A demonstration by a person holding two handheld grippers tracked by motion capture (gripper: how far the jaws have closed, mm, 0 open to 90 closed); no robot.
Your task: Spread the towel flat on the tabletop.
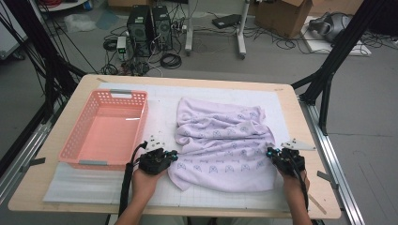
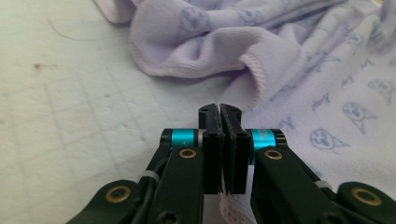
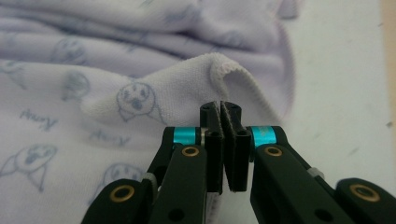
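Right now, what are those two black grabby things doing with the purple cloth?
A person holds a gripper in each hand and has pinched a lilac towel printed with little animal faces. The left gripper is shut on the towel's left edge, and the right gripper is shut on its right edge. The towel lies rumpled on the white mat. A pink basket sits empty to its left.

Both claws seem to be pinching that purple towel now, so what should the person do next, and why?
Probably lift both edges together. The left gripper and right gripper are shut on opposite edges of the rumpled towel, which lies flat on the table.
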